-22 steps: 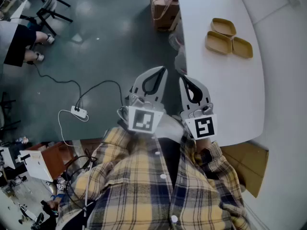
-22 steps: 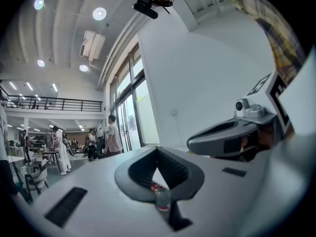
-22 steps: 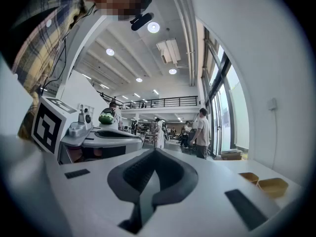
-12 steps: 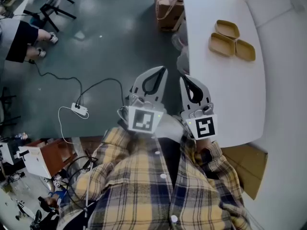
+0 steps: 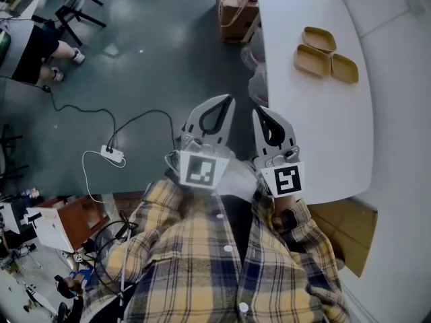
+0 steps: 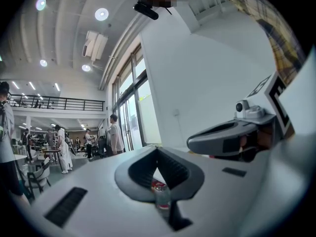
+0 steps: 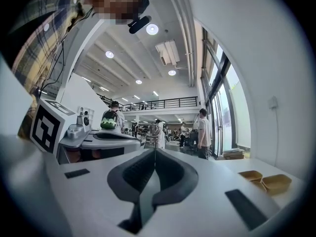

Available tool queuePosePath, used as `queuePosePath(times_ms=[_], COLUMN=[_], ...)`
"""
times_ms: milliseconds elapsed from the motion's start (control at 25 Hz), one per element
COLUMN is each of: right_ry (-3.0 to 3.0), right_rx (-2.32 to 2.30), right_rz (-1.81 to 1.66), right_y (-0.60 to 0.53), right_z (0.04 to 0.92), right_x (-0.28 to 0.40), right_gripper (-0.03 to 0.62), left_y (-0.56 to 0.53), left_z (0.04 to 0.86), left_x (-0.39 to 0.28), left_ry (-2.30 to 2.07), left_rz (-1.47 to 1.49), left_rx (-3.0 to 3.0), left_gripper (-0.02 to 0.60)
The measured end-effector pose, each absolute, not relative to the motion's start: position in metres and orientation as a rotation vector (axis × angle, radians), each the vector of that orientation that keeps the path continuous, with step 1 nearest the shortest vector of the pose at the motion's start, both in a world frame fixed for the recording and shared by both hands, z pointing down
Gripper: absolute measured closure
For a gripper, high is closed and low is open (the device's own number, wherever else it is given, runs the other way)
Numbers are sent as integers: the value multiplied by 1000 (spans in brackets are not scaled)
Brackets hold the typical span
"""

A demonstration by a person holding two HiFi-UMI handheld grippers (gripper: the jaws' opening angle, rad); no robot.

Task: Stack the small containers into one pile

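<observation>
Three shallow tan containers lie side by side on the white table (image 5: 316, 133) at its far end: one at the back (image 5: 318, 39), one in front of it (image 5: 311, 60) and one to the right (image 5: 344, 68). None is stacked. My left gripper (image 5: 230, 98) and right gripper (image 5: 257, 111) are held level close to my body, at the table's near left edge and well short of the containers. Both are shut with nothing between the jaws. In the right gripper view the closed jaws (image 7: 154, 152) point past two containers (image 7: 275, 182) at the lower right. The left gripper view shows its closed jaws (image 6: 157, 149).
A cardboard box (image 5: 232, 2) stands on the floor by the table's far left corner. Clear plastic items (image 5: 258, 86) sit at the table's left edge. A power strip with cables (image 5: 111, 157) lies on the floor. A seated person (image 5: 30, 56) is at the upper left.
Both grippers stay where they were, still shut. The head view has shifted slightly, and the seated person at the upper left has moved a little.
</observation>
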State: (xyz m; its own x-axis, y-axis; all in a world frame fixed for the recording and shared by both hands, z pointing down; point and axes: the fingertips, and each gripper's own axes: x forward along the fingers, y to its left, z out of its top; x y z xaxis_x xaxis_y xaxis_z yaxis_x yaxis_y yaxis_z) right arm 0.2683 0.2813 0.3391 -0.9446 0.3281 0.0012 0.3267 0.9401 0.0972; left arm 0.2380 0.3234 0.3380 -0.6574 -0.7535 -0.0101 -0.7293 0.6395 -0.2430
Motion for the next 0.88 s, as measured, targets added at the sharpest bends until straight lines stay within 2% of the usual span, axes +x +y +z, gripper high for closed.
queuePosePath(times_ms=[520, 880], right_ry=[3094, 3077], right_rx=[389, 336], right_rz=[169, 165], right_y=[324, 313], right_z=[342, 343], right_x=[270, 227], right_gripper=[579, 579], left_y=[375, 376], left_z=[343, 353], left_x=[234, 196], left_ry=[2706, 2702], left_rz=[-319, -337], left_rx=[-1319, -1339], left_gripper=[563, 563])
